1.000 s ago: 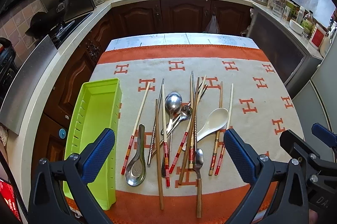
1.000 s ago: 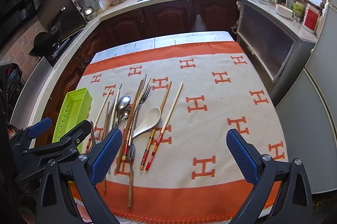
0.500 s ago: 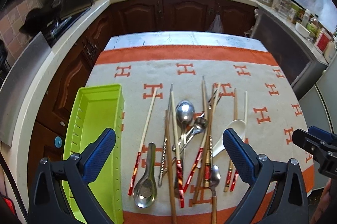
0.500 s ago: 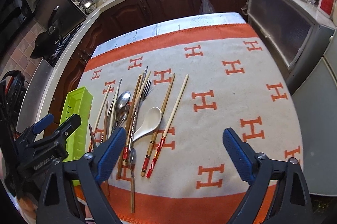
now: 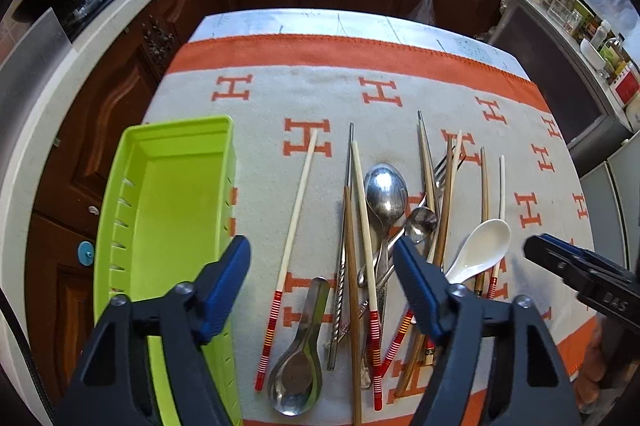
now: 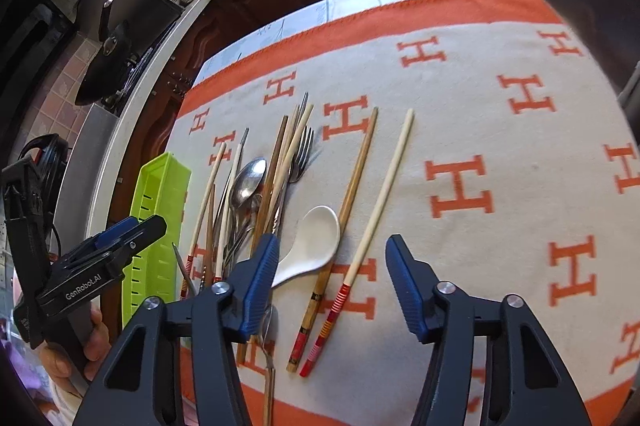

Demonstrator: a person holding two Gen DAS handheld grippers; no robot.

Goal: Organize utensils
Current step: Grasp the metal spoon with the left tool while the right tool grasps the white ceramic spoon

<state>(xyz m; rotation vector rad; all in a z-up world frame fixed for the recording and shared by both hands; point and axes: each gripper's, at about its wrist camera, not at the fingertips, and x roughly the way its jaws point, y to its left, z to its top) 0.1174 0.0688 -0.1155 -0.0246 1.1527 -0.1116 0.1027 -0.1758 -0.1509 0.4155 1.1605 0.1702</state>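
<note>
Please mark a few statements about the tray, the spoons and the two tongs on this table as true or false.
1. The green tray holds no utensils. True.
2. The white spoon lies inside the tray. False: it lies on the cloth among the chopsticks.
3. The left tongs grip a steel spoon. False: their jaws are closing, but nothing is pinched between them.
4. The right tongs hang over a red-striped pale chopstick. True; they are closing and not yet gripping it.
5. A fork lies in the pile. True.
</note>
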